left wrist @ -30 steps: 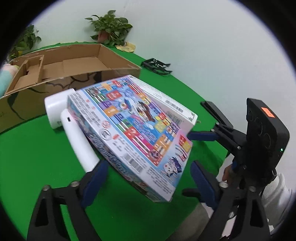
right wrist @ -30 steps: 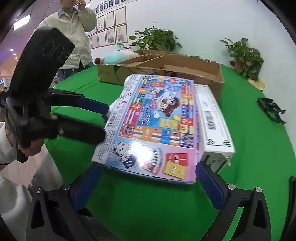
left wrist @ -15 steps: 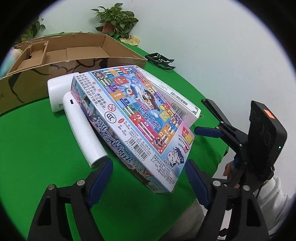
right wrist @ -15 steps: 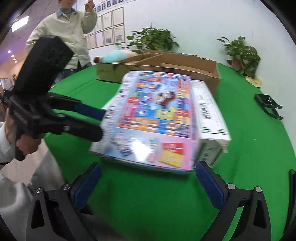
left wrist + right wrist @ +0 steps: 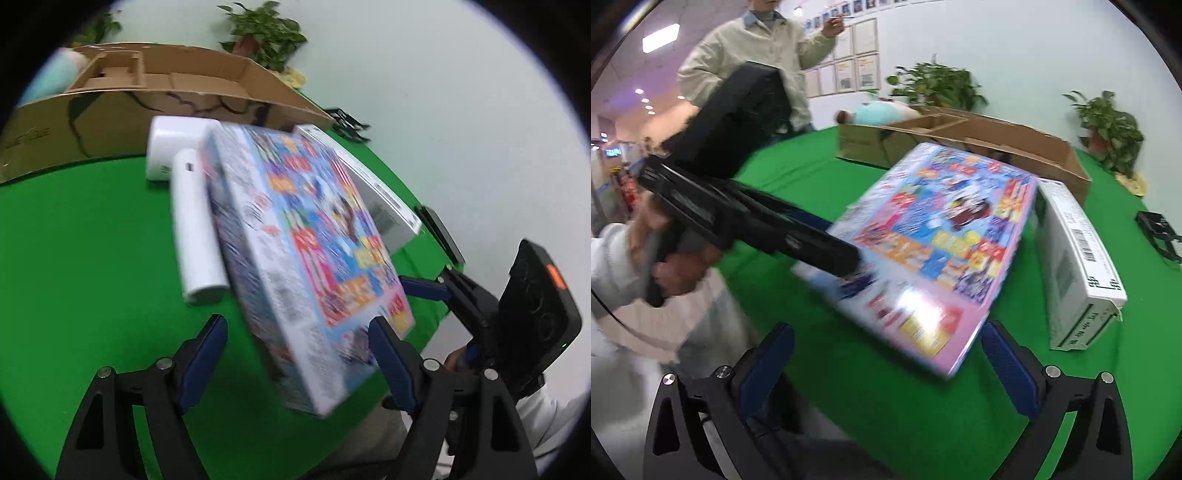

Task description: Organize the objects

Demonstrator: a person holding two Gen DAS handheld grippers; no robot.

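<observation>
A colourful board-game box [image 5: 295, 251] lies tilted on the green table, leaning over a white cylinder-shaped device [image 5: 192, 221] and next to a white carton [image 5: 1075, 258]. My left gripper [image 5: 299, 354] is open, its fingers either side of the game box's near corner. In the right wrist view the game box [image 5: 942, 236] sits ahead of my open right gripper [image 5: 882, 365], and the left gripper's finger [image 5: 812, 247] touches its left edge. The right gripper also shows at right in the left wrist view [image 5: 428, 288].
An open brown cardboard box [image 5: 155, 96] stands at the back of the round green table [image 5: 74, 258]. Potted plants [image 5: 1112, 129] and a black clip [image 5: 1160, 229] lie at the far right edge. A person [image 5: 757, 55] stands behind the table.
The left gripper has swung round and closed in on the game box's corner, and the box has tilted and turned. The right gripper has drawn back slightly.
</observation>
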